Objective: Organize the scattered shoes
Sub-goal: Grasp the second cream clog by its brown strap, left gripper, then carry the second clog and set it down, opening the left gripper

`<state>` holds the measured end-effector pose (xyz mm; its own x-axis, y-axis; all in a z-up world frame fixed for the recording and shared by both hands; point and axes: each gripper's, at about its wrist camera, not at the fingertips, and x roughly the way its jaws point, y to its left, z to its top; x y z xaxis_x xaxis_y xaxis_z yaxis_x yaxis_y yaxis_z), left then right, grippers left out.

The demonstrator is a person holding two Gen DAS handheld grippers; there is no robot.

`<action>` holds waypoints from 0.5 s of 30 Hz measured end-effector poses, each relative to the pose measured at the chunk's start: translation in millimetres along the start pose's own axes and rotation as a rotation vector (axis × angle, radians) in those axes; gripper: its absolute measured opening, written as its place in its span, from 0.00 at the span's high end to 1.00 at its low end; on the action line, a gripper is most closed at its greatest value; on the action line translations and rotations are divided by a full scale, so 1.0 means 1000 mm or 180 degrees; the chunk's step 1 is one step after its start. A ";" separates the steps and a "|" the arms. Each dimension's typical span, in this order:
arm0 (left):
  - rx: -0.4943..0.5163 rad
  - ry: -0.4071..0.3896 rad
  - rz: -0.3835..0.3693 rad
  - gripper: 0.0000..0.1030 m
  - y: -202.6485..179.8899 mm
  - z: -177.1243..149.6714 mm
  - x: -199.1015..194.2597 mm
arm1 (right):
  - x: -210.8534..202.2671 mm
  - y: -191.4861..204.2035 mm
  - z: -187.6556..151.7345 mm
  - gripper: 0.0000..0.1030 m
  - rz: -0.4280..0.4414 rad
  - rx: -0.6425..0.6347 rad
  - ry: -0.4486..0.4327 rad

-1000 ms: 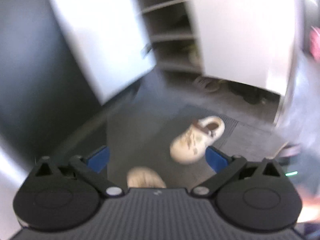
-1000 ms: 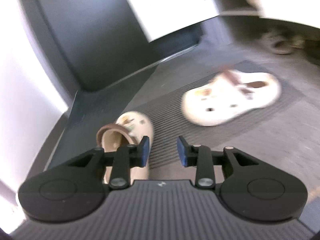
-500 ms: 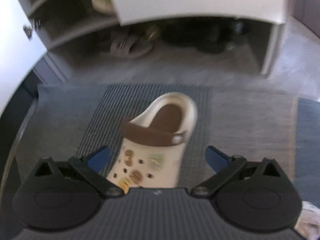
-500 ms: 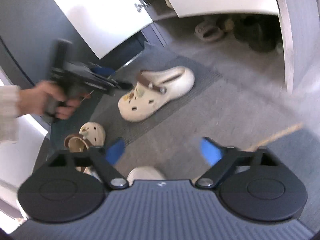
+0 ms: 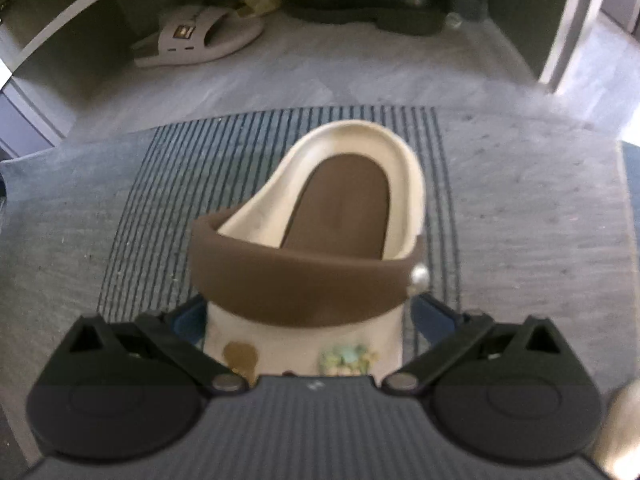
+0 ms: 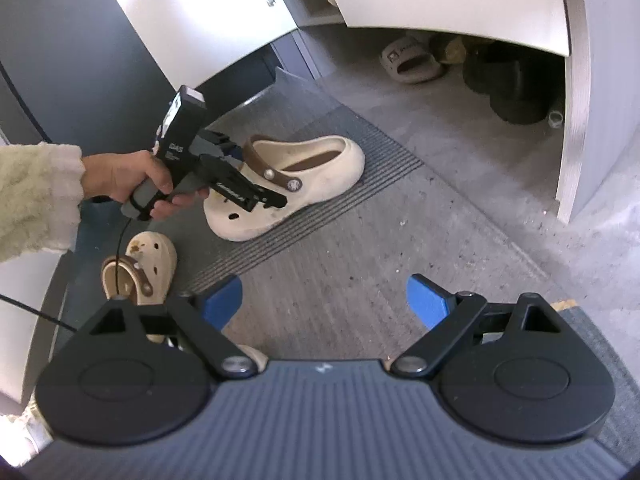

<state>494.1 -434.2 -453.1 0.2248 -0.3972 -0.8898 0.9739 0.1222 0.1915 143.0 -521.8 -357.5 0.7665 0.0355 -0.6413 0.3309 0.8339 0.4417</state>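
Observation:
A cream clog with a brown heel strap [image 5: 304,280] lies on a striped mat [image 5: 160,184], heel end pointing at the cabinet. My left gripper [image 5: 310,318] is open, its blue pads on either side of the clog's front just behind the strap. The right wrist view shows the same clog [image 6: 320,168] with the left gripper [image 6: 256,176] over its strap, held by a person's hand [image 6: 120,176]. A second cream clog [image 6: 140,268] lies on the floor to the left. My right gripper [image 6: 324,300] is open above bare floor, holding nothing.
A shoe cabinet stands ahead with white doors open [image 6: 200,12]. Beneath it are a beige slide sandal [image 6: 408,60] and dark shoes [image 6: 508,84]. Its side panel [image 6: 576,120] reaches the floor on the right. A dark wall borders the left.
My left gripper has dropped down onto the clog, which now fills the space between its fingers. My right gripper has opened wide and pulled back from the shoes.

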 end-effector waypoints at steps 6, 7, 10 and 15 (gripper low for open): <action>-0.0156 -0.0203 0.0134 0.08 0.012 -0.008 -0.011 | -0.003 0.015 -0.006 0.11 0.0021 -0.0033 -0.0029; -0.0213 -0.0233 0.0141 0.08 0.015 -0.008 -0.017 | -0.003 0.018 -0.007 0.11 0.0032 -0.0019 -0.0037; -0.0333 -0.0331 0.0198 0.08 0.030 -0.013 -0.049 | -0.004 0.024 -0.011 0.11 0.0065 0.0021 -0.0061; -0.0407 -0.0371 0.0202 0.08 0.050 -0.028 -0.132 | -0.007 0.036 -0.017 0.11 0.0120 0.0088 -0.0101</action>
<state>512.0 -350.3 -337.4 0.2952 -0.4869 -0.8221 0.9472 0.2621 0.1848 140.3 -482.6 -348.1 0.7955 0.0489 -0.6039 0.3161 0.8168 0.4825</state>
